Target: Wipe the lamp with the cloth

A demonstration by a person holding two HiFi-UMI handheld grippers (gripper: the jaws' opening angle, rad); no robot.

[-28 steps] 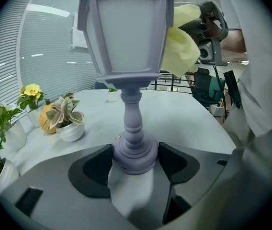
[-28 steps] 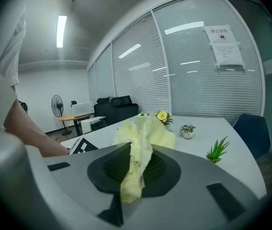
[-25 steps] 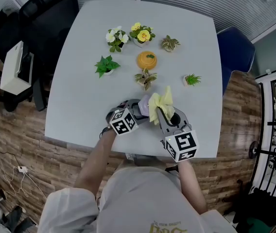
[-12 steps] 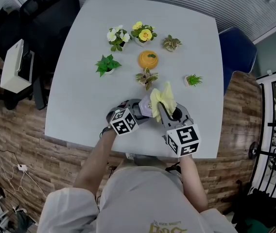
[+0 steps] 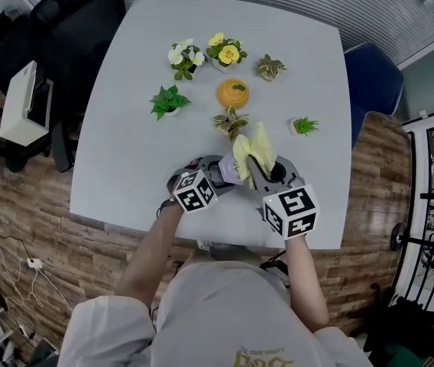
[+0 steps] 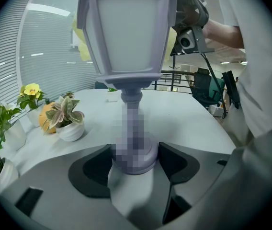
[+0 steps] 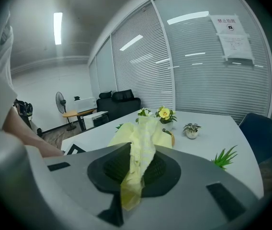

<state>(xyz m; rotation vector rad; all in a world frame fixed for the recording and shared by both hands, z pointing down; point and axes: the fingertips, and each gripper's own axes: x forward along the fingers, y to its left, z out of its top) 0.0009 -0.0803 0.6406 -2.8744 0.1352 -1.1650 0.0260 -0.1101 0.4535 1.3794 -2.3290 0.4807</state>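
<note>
The lamp [image 6: 126,37] was held upright by its base in the left hand-held gripper [image 6: 135,163], jaws closed against it, at the lower centre of the head view near the front edge of the desk [image 5: 125,121]. The yellow cloth [image 7: 137,147] was clamped in the right hand-held gripper [image 7: 135,174], just beside the lamp head. Risk, as judged: hard wiping pressure high on the head could tilt or twist the lamp in its low grip, or drag the bunched cloth free
</note>
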